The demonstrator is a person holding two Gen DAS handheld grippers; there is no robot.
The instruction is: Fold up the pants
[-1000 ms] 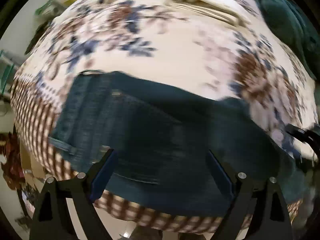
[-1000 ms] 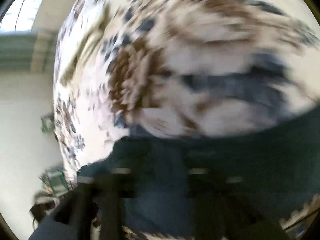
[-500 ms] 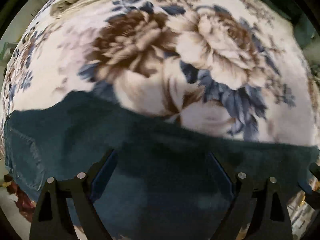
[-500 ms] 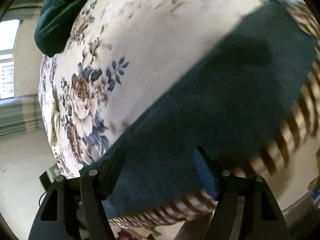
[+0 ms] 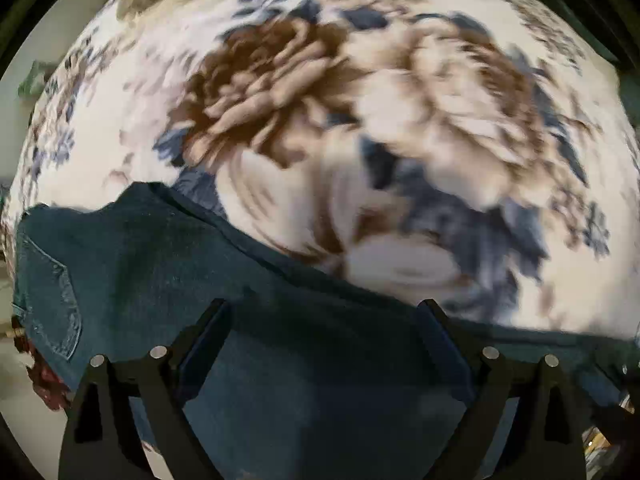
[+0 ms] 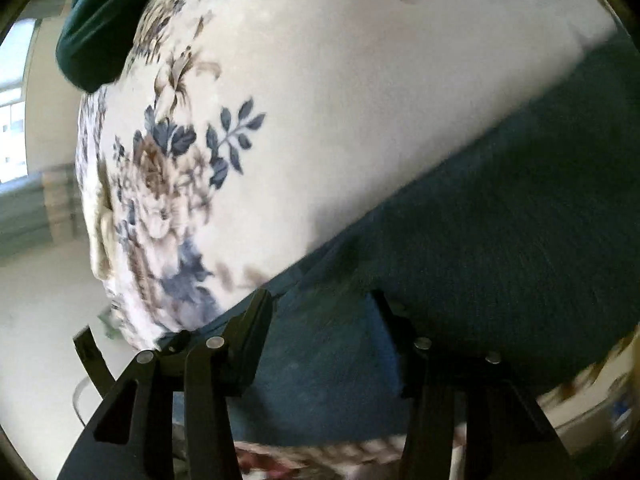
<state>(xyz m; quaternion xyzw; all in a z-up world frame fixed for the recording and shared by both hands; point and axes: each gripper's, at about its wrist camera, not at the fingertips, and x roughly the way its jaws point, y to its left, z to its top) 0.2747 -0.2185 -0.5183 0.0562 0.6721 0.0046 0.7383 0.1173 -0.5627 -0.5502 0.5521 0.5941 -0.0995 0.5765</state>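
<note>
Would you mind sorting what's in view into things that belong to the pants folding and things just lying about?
Part of the job:
- dark jeans
- left gripper, open over them
- right gripper, open over them

Just lying about:
- floral blanket underneath
- dark green cloth at the far end

**A bedroom at home**

A bed fills both views, spread with a cream blanket (image 5: 400,128) printed with big brown and blue flowers. In the right wrist view a window (image 6: 14,120) lets in daylight at 9 o'clock, with plain pale walls beside it. A dark green cloth (image 6: 100,36) lies bunched on the bed at 11 o'clock.
</note>
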